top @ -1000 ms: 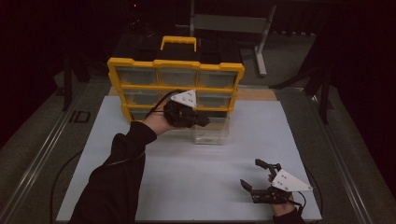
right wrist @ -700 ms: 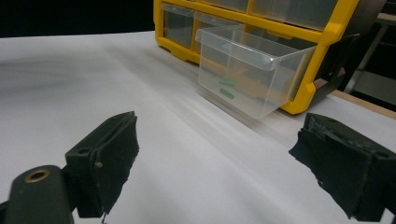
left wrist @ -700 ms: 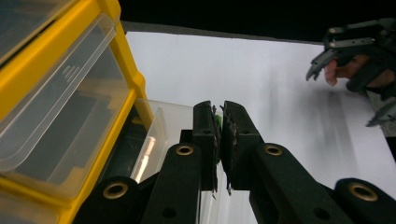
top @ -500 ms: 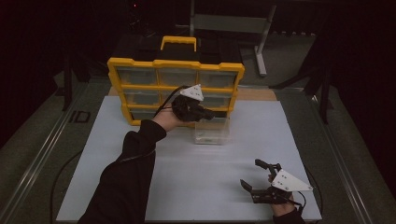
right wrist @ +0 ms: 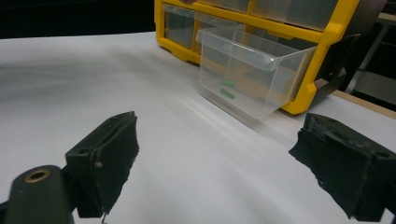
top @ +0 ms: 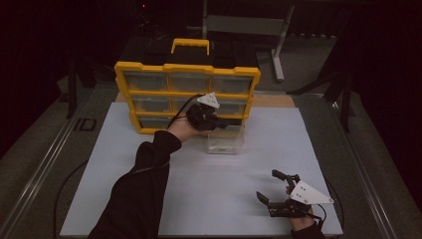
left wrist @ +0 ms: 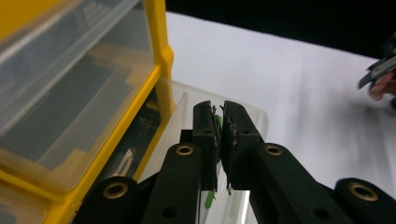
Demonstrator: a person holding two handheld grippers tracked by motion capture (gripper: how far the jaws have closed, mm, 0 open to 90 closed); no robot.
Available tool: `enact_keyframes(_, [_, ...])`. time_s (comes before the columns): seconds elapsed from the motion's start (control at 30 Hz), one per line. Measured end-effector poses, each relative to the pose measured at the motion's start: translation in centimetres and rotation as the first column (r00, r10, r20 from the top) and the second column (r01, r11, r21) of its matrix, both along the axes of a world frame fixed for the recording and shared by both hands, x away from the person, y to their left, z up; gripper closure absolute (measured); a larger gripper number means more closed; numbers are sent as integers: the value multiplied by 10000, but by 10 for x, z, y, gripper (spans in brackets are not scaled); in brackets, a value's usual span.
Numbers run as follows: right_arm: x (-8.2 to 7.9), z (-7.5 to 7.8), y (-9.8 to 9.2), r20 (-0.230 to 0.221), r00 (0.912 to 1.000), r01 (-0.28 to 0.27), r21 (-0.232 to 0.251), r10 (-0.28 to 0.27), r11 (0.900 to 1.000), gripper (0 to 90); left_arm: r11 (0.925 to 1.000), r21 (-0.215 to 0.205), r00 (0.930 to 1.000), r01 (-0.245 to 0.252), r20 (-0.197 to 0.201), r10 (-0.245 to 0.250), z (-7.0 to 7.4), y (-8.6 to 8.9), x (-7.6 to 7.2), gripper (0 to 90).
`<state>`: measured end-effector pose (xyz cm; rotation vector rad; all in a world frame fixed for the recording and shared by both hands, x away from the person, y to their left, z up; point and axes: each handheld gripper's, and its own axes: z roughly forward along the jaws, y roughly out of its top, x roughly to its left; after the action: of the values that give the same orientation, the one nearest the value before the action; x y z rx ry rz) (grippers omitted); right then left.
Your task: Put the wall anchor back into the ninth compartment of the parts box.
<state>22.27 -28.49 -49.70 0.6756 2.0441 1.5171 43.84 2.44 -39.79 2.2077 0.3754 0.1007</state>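
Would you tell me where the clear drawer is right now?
In the high view the clear drawer sits pulled out from the yellow organizer's bottom-right slot, directly under the left tool.

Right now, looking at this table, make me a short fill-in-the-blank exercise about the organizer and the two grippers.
1. The parts organizer has a frame coloured ____.
2. The clear drawer pulled out of it holds small pieces coloured ____.
3. The left gripper is above that drawer with its jaws ____.
4. The right gripper is near the table's front edge with its jaws ____.

Missing words: yellow; green; shut; open
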Motion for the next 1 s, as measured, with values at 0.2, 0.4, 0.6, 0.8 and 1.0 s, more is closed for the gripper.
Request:
enact_keyframes(0.2, [0, 0, 0, -13, 10000, 5, -62, -5, 10000, 118, 10000, 28, 9995, -93, -314, 94, -7, -2, 1, 849])
enact_keyframes(0.4, [0, 0, 0, -1, 10000, 8, -57, -8, 10000, 118, 9995, 96, 9991, -297, -302, 300, -9, -3, 0, 734])
enact_keyframes(0.6, [0, 0, 0, -14, 10000, 24, -59, -24, 10000, 118, 9986, -68, 9973, -530, -518, 526, -7, 5, -1, 537])
enact_keyframes(0.8, [0, 0, 1, -7, 10000, 33, -87, -33, 10000, 118, 9991, 40, 9970, -416, -651, 418, -7, 10, -8, 357])
enact_keyframes(1.0, [0, 0, 0, -14, 10000, 65, -86, -65, 9999, 118, 9990, -318, 9964, -317, -790, 291, -4, 18, -16, 75])
